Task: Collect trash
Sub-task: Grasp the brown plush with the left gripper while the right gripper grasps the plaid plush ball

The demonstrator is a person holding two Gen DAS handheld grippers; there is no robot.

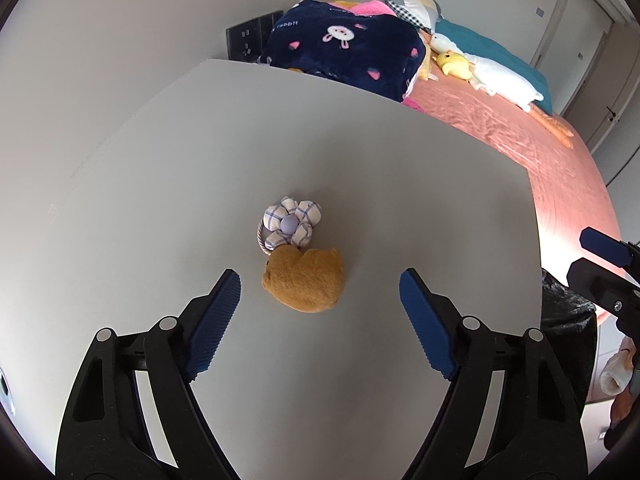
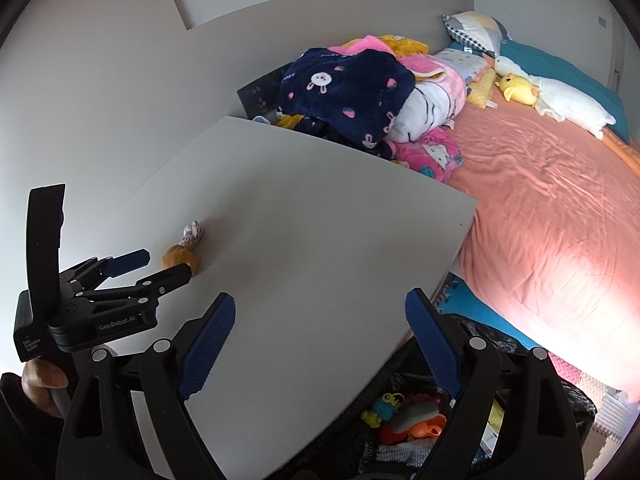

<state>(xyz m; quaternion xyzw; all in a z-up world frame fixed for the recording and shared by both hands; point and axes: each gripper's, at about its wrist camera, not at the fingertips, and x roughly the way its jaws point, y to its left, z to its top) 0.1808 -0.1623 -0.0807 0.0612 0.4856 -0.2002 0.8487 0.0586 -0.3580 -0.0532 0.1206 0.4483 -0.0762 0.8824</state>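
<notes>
— Tongs first: the left gripper (image 1: 320, 288) stands spread, nothing pinched, its blue fingers (image 1: 218, 320) either side of the brown plush toy (image 1: 306, 284) on the white table (image 1: 160, 200). From the right-hand view I can't tell whether the tips touch the toy.

— And the right gripper (image 2: 320, 340)?

— Spread too, and empty, hovering over the table's near corner, above the black bin bag (image 2: 500, 344) that already has bright plastic bits in it.

— So which step is this?

— I'd say lining up a pick. The toy lies against a checked fabric flower (image 1: 290, 222); the two touch.

— What does the next move need?

— Lowering the left tongs squarely round the toy, closing on its soft body without catching the flower, then carrying it across to the bag by the bed (image 2: 540, 208).
</notes>
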